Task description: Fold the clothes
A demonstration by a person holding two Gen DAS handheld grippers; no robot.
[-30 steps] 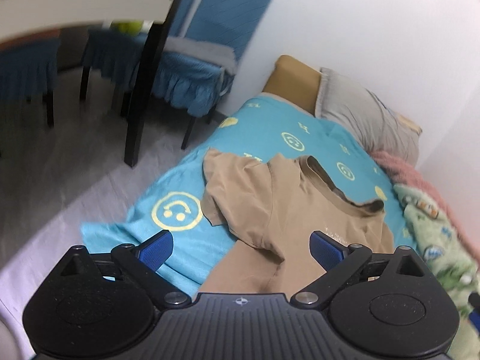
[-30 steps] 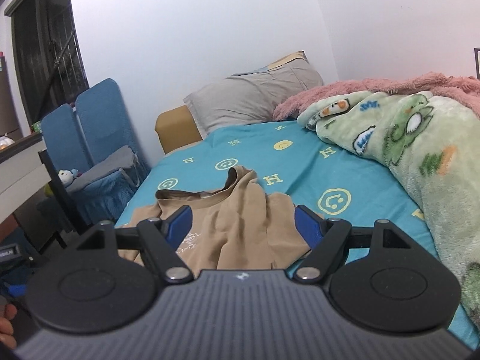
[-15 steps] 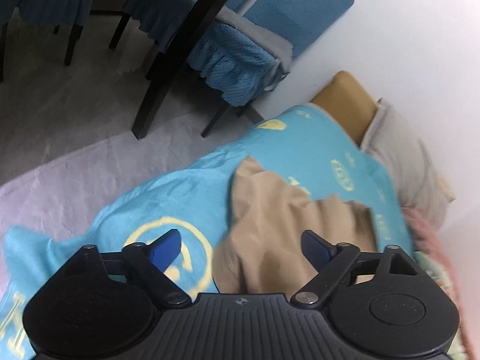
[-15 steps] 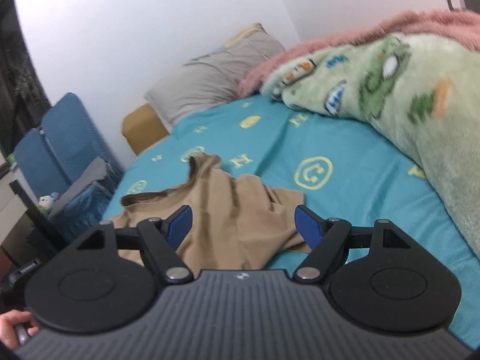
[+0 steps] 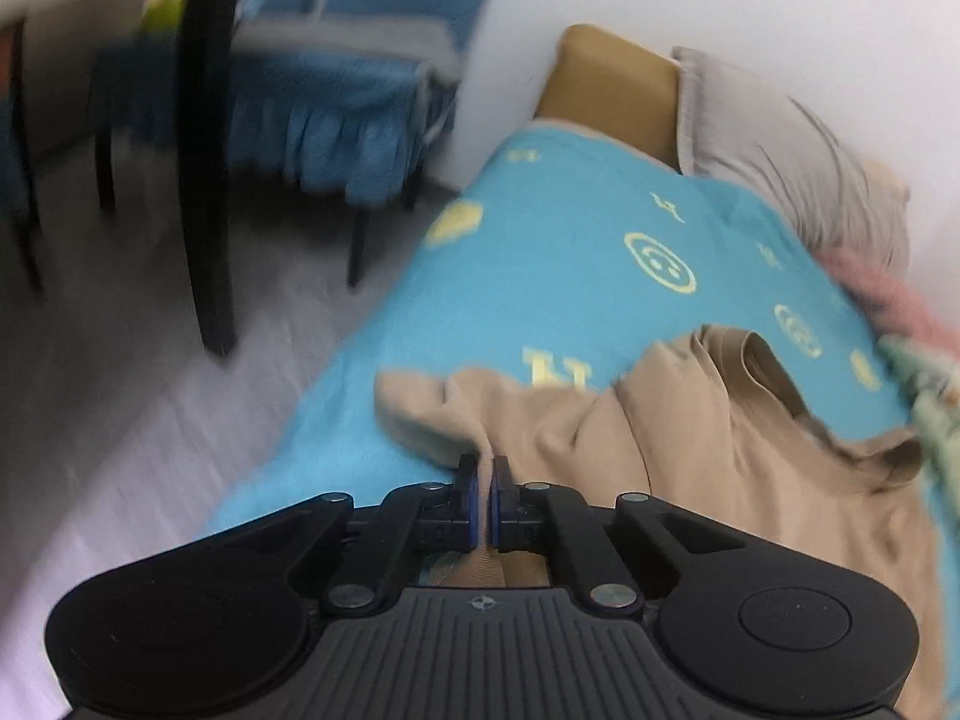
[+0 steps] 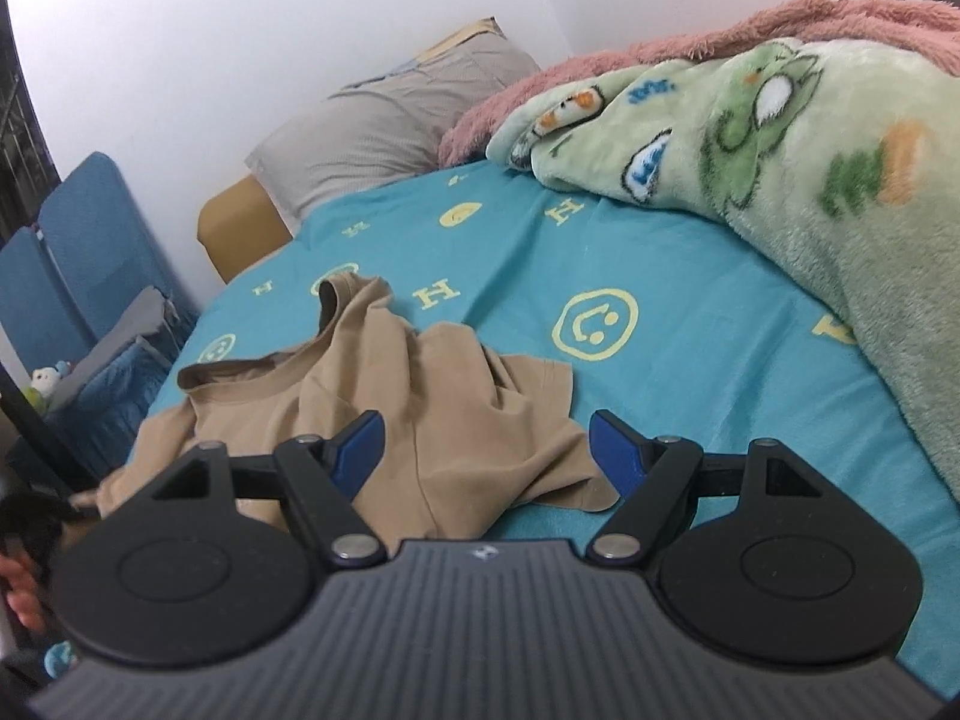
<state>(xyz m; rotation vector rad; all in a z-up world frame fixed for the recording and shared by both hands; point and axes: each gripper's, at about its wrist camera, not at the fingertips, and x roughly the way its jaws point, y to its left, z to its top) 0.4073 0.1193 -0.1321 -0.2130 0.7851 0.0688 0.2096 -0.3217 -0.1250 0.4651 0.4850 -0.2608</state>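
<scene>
A tan T-shirt (image 6: pixel 384 414) is lying crumpled on the turquoise smiley-print bed sheet (image 6: pixel 690 324), its ribbed collar gaping open toward 11 o'clock in the right wrist view and one short sleeve spreading out toward 3 o'clock. The left gripper (image 5: pixel 485 474) is pinching a ridge of the shirt's fabric, its blue pads closed tight on it. The right gripper (image 6: pixel 486 450) is hovering over the shirt's near hem, its jaws standing wide and holding nothing.
</scene>
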